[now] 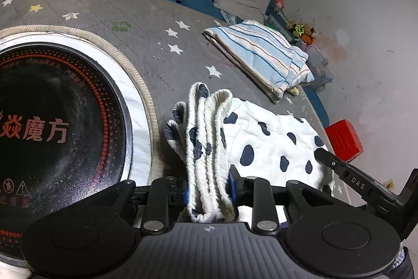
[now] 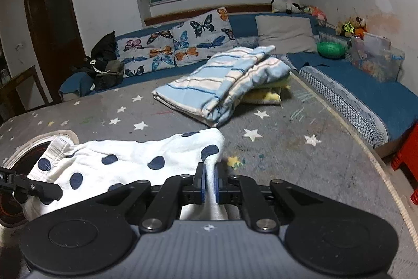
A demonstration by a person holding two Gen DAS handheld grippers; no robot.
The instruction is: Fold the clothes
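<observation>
A white garment with dark blue spots lies on the grey star-patterned table cover. My left gripper is shut on its bunched ribbed waistband, which stands up between the blue pads. My right gripper is shut on the garment's other edge, near the table's right side. The right gripper's body shows at the right of the left wrist view. The left gripper's tip shows at the left edge of the right wrist view.
A round black induction cooker is set in the table at the left. A folded blue-striped cloth lies beyond the garment. A blue bench with butterfly cushions wraps the far side. A red stool stands right.
</observation>
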